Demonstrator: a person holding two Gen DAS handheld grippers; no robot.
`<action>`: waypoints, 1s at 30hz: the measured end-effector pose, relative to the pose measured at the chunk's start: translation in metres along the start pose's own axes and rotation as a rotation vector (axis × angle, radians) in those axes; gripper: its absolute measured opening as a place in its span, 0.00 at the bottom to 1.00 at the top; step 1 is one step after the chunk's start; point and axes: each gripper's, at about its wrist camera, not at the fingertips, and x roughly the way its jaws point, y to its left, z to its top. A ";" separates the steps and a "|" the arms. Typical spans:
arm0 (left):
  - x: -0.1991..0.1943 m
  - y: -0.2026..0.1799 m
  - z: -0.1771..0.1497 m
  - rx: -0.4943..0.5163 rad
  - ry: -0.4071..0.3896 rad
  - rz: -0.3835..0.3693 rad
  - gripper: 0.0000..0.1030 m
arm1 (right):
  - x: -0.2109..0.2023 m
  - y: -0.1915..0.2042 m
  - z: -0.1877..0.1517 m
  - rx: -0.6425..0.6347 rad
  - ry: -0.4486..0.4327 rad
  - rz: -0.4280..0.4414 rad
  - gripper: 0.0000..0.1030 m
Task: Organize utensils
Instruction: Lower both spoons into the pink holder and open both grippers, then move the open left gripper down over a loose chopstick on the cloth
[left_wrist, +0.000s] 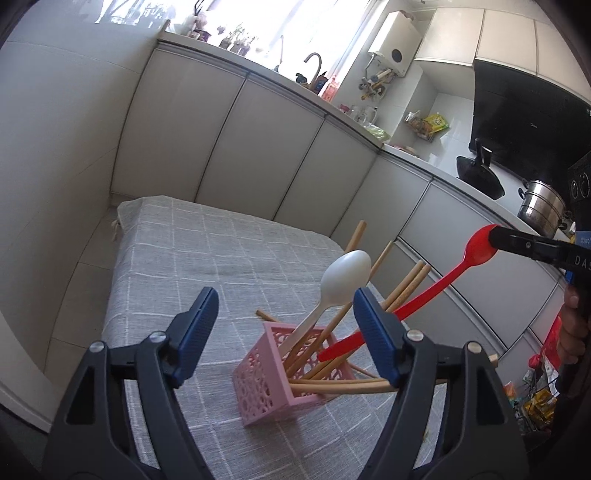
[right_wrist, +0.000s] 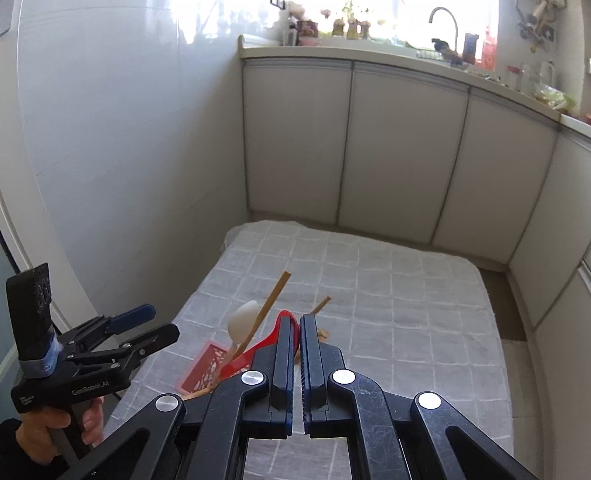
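In the left wrist view, the left gripper (left_wrist: 284, 332) fills the lower part of the frame with its jaws spread wide and nothing between the blue pads (left_wrist: 197, 325). Just beyond and slightly right of centre, a pink basket (left_wrist: 266, 384) with a lattice wall stands on the grey checked cloth (left_wrist: 177, 251). It holds a white spoon (left_wrist: 343, 280), bowl end up, and several chopsticks (left_wrist: 402, 288) that fan out towards the upper right; a few lie low over the basket's right rim. The white spoon's bowl sits in the gap between the open jaws as seen from this camera, but farther off and clear of both pads.

From the right edge of that frame the right gripper (left_wrist: 493, 236) reaches in, clamped on the bowl of a red spoon (left_wrist: 436, 288). The red handle slopes down and left, and its tip hangs above the basket's opening, passing behind the left gripper's right finger.

In the right wrist view the right gripper (right_wrist: 297, 321) is closed at lower centre, with the red spoon (right_wrist: 258, 350) pinched at its tips and trailing to the lower left towards the basket (right_wrist: 203, 369). The left gripper (right_wrist: 162, 325) shows at the left edge, held by a hand (right_wrist: 55, 424), jaws apart, to the left of the basket.
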 end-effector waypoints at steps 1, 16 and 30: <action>0.000 0.001 0.000 -0.006 0.007 0.010 0.74 | 0.006 0.003 0.000 -0.004 0.015 0.006 0.02; -0.028 -0.030 0.015 0.000 0.058 0.102 0.80 | 0.007 -0.040 -0.012 0.207 0.006 0.133 0.39; -0.080 -0.106 -0.009 0.064 0.204 0.249 0.98 | -0.069 -0.080 -0.070 0.282 0.053 0.121 0.79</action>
